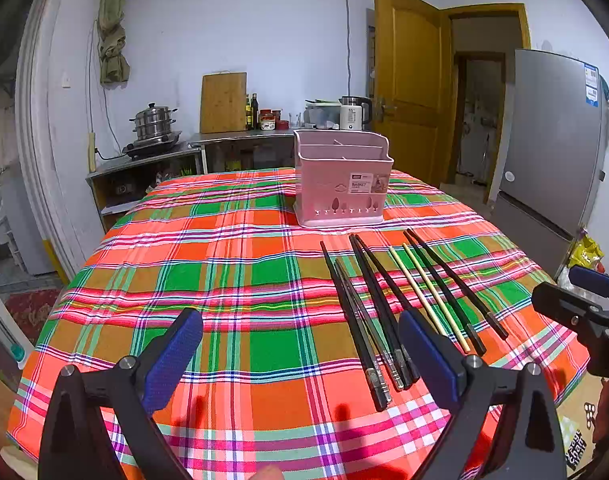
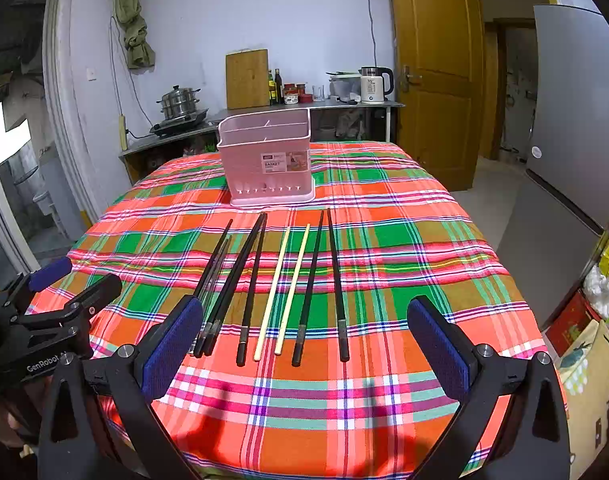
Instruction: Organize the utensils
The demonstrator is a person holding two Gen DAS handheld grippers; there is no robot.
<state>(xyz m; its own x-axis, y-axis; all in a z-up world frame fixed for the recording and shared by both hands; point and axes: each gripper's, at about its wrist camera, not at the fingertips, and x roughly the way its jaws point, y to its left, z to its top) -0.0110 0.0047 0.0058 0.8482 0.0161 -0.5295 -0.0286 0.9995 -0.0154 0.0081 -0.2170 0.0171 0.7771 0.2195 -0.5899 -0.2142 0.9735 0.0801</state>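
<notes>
Both of my tools are held wide apart and empty, so I judge that I am at the very start: nothing has been picked up yet. My right tool (image 2: 304,344) hangs low over the near edge of the tabletop (image 2: 444,240), its blue pads (image 2: 172,344) spread to either side of the row of chopsticks (image 2: 264,288), whose butt ends lie just ahead of it. My left tool (image 1: 300,348) hovers beside it, further left, over bare plaid cloth, with the same chopsticks off to its right. The sticks lie roughly side by side, tips pointing away from me: dark ones on the left, some bunched and touching, a pale bamboo pair (image 2: 290,284) in the middle, and a dark pair (image 2: 324,280) to the right. Beyond their tips stands the pink utensil basket (image 2: 268,160), upright, divided into compartments, and as far as I can see empty. Next, I reckon, one tool must drop over a single pair near the thick ends, close across it without catching its neighbours, then lift, tip it upright and lower it into a compartment.
</notes>
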